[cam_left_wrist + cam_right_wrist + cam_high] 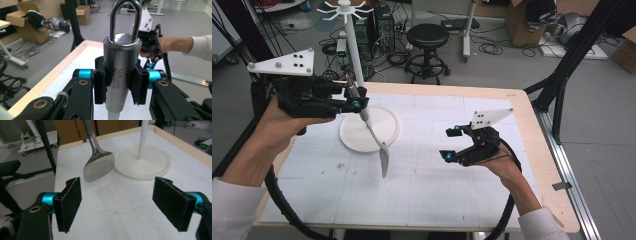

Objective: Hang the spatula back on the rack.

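Note:
A steel spatula [383,157] hangs tilted over the white mat, blade low and handle up at the left. My left gripper [356,102] is shut on its round handle [121,72], just under the wire hanging loop [124,15]. In the right gripper view the blade [98,167] floats a little ahead of my right gripper [122,202], whose jaws stand wide apart with nothing between the pads. That right gripper [451,144] hovers right of the blade, pointing left toward it. A white hook stand [353,55] rises from its round base [392,127] behind the spatula.
The stand's base [155,167] lies beyond the blade in the right gripper view. The table's wooden rim [532,130] borders the mat at the right. A black stool [427,37], cables and a black frame leg [562,75] stand on the floor beyond.

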`<state>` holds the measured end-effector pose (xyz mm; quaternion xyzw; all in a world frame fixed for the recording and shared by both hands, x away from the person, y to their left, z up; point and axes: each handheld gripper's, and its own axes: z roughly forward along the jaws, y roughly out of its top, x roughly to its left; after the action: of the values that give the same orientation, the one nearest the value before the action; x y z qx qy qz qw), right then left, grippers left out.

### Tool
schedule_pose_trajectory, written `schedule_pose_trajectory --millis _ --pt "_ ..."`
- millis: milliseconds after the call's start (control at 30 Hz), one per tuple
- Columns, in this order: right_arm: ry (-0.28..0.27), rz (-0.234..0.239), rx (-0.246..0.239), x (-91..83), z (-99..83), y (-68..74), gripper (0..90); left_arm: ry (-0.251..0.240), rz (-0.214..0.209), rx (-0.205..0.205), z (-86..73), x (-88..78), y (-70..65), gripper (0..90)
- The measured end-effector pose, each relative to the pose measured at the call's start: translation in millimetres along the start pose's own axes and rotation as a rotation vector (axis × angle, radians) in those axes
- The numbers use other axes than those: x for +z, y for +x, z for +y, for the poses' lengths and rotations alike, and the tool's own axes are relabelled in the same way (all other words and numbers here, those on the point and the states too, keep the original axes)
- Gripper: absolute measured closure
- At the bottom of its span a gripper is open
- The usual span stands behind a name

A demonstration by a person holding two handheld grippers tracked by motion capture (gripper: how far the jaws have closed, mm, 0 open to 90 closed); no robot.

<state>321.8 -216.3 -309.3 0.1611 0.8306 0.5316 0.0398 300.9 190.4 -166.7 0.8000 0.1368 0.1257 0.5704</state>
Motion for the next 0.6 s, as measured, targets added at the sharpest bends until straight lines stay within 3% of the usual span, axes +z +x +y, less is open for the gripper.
schedule_pose_trajectory --millis 100,267,400,600 --pt "-0.013 -0.024 0.007 -3.5 -2.0 -0.7 24.4 0.002 0.019 -0.003 -0.2 -4.0 2.0 68.7" --pt "-0.003 -0.078 0.013 -4.3 -3.8 -0.1 1.4 0.002 0.05 -0.015 0.9 -8.6 5.6 68.7" --pt "-0.003 -0.11 0.006 -5.1 -4.8 0.7 0.4 0.007 0.081 -0.019 2.5 -12.5 9.0 68.7" --pt "0.001 -0.116 0.006 -8.5 -11.5 -0.1 0.3 0.017 0.124 -0.029 5.1 -19.7 15.9 68.7"
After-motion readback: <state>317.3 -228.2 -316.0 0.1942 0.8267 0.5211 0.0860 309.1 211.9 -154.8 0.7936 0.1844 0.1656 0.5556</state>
